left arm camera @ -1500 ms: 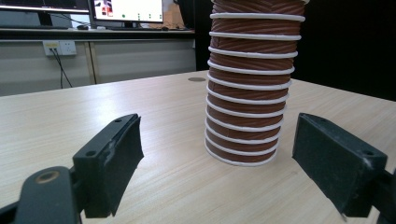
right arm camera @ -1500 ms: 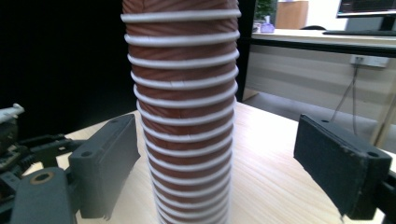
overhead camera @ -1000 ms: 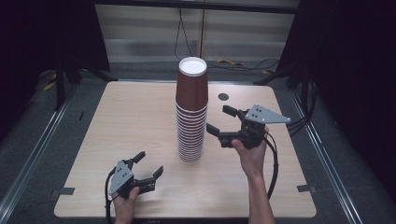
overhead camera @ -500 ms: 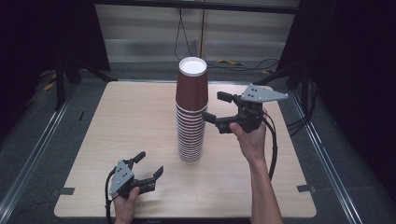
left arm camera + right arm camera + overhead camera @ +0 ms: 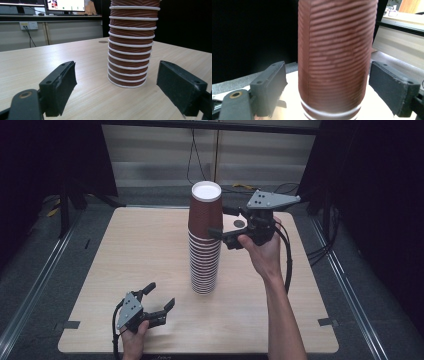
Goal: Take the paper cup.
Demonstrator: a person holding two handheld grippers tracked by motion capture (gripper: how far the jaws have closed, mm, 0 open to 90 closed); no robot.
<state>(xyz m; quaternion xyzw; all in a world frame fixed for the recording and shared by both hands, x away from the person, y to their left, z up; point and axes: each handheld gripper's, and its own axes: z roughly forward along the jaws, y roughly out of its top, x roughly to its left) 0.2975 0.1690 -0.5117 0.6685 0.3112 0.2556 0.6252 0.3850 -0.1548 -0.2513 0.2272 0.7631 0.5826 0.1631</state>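
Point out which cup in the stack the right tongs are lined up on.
The top cup: its whole brown wall shows, the others only as rims below. The open right tongs straddle it without touching.

Brown ribbed cups in the stack (image 5: 204, 245), each rim a thin white ring, the top cup's inside plain white. Pale wood-grain table (image 5: 125, 255). Both the left gripper (image 5: 159, 304) and the right gripper (image 5: 222, 222) are black with grey plates on top.
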